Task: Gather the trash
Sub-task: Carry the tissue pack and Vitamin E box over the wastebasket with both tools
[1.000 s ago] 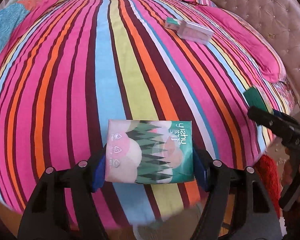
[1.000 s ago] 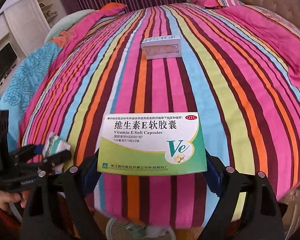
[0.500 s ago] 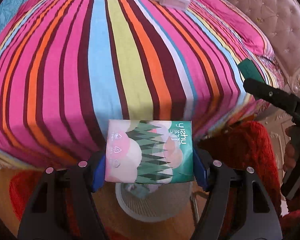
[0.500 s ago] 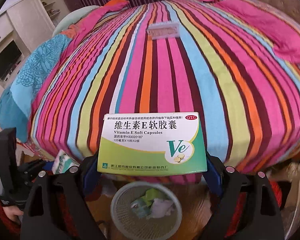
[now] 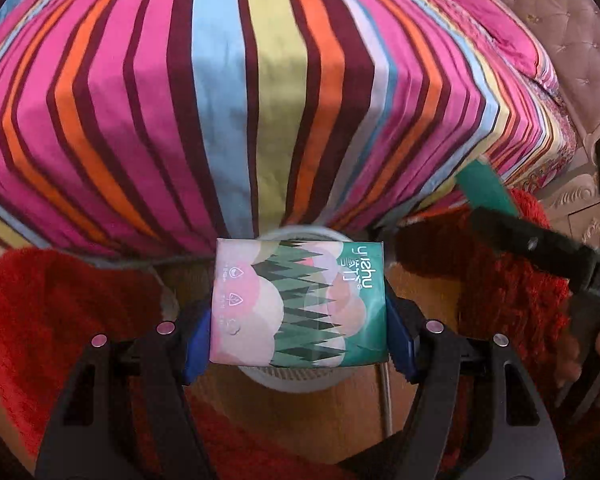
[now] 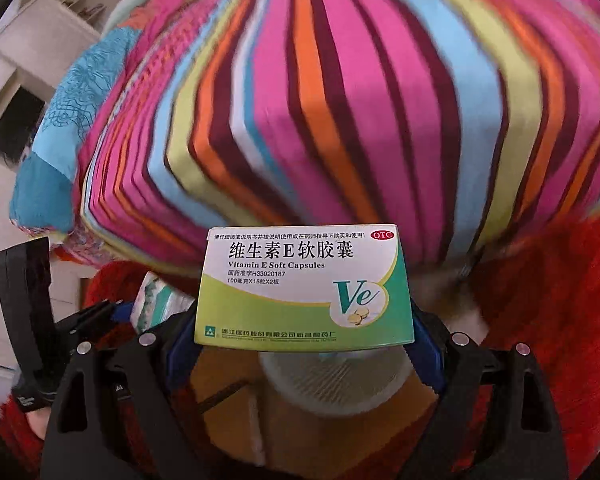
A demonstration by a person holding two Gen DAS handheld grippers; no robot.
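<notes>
My left gripper (image 5: pixel 299 340) is shut on a green and pink tissue pack (image 5: pixel 299 300), held over a white mesh waste basket (image 5: pixel 300 378) on the floor at the foot of the bed. My right gripper (image 6: pixel 304 332) is shut on a white and green Vitamin E capsule box (image 6: pixel 304 288), held above the same basket (image 6: pixel 336 384). The right gripper with its green box (image 5: pixel 486 190) shows at the right of the left wrist view. The left gripper with the tissue pack (image 6: pixel 160 304) shows at the left of the right wrist view.
A bed with a striped multicoloured cover (image 5: pixel 260 80) fills the upper part of both views. A red shaggy rug (image 5: pixel 60 320) lies on the wooden floor (image 5: pixel 320 420) around the basket. A tufted headboard (image 5: pixel 572 40) stands at the right. White furniture (image 6: pixel 16 80) stands at the left.
Both grippers have pulled back off the bed and tilted down with their loads. The basket has come under both held items. The box lying on the bed has left view.
</notes>
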